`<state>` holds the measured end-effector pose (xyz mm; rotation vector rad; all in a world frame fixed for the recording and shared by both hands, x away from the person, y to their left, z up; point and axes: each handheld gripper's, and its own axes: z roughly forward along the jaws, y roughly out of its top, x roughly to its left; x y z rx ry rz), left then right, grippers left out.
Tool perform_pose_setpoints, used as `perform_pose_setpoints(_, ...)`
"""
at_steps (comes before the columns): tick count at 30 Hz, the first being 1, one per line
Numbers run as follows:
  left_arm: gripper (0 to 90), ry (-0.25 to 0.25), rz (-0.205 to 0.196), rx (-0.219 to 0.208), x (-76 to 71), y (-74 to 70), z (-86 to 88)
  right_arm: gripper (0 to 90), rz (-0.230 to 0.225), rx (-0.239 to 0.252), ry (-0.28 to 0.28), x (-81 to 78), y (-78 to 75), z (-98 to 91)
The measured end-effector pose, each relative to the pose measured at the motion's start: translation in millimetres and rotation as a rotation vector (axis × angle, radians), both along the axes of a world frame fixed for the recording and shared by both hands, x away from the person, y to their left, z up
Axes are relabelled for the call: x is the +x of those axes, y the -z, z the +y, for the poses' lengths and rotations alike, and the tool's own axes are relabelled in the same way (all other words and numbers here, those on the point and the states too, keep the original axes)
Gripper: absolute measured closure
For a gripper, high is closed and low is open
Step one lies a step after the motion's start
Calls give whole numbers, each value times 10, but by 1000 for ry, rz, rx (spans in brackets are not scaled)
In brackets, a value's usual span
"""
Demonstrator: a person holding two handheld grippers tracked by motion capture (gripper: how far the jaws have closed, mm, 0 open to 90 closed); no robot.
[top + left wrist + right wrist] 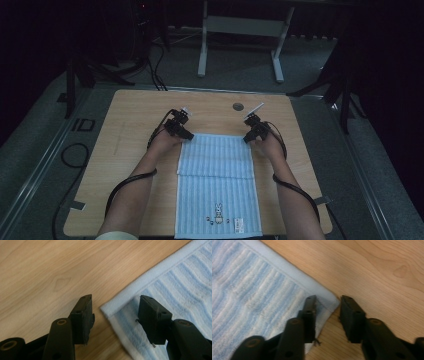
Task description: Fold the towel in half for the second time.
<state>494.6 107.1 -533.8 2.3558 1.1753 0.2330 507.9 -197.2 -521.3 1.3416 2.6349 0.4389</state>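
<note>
Blue striped towel (216,175) lies folded on your wooden table (130,120), its 6 o'clock edge cut off. Left gripper (115,315) and right gripper (328,315), jaws apart, straddle its far corners at 11 and 1 o'clock.

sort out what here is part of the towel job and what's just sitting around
In the job:
- blue striped towel, far end folded over
- left gripper, open at the towel's far left corner
- right gripper, open at the far right corner

Lying about:
- round grey disc on the wooden table
- white desk frame beyond
- cables on the floor
</note>
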Motion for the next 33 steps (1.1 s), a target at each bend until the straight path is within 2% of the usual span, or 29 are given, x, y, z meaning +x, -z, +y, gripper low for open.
perform_pose_setpoints(1,548,9,-9,13,-18,-3,-24,814,6,-2,-10,-5,-5,22)
perform_pose_setpoints(3,754,43,26,-16,-30,-21,-46,835,-2,-12,-18,-7,-5,47)
perform_pose_setpoints(5,817,50,31,-19,-45,-45,-56,840,-5,-19,-31,-8,-15,61)
perform_pose_setpoints(7,825,58,23,-29,-56,-94,-47,841,-5,-14,-35,-10,-32,58)
perform_pose_setpoints(9,831,57,5,-45,-65,-179,-28,840,-29,-4,-44,-20,-124,35)
perform_pose_setpoints(12,831,61,-36,-85,-81,-398,20,840,-63,0,-47,-22,-267,6)
perform_pose_setpoints(15,831,64,-77,-87,-111,-609,34,840,-114,24,-46,-30,-498,-33)
perform_pose_setpoints(18,831,73,-122,-95,-146,-892,70,840,-166,39,-61,-52,-724,-59)
perform_pose_setpoints(22,830,85,-181,-138,-226,-1254,130,839,-234,63,-72,-86,-1091,-82)
perform_pose_setpoints(23,830,83,-192,-144,-248,-1319,140,840,-261,66,-72,-117,-1213,-85)
perform_pose_setpoints(25,830,89,-209,-184,-317,-1475,185,840,-301,79,-93,-199,-1398,-96)
perform_pose_setpoints(27,830,96,-231,-194,-410,-1599,225,839,-335,96,-112,-315,-1560,-110)
perform_pose_setpoints(28,830,110,-253,-196,-482,-1664,251,839,-349,99,-123,-369,-1612,-117)
perform_pose_setpoints(29,830,118,-257,-201,-518,-1700,267,840,-384,107,-131,-451,-1694,-129)
perform_pose_setpoints(31,829,137,-260,-207,-621,-1788,301,839,-400,108,-160,-551,-1800,-146)
perform_pose_setpoints(33,830,171,-266,-203,-809,-1856,297,840,-429,132,-172,-688,-1888,-153)
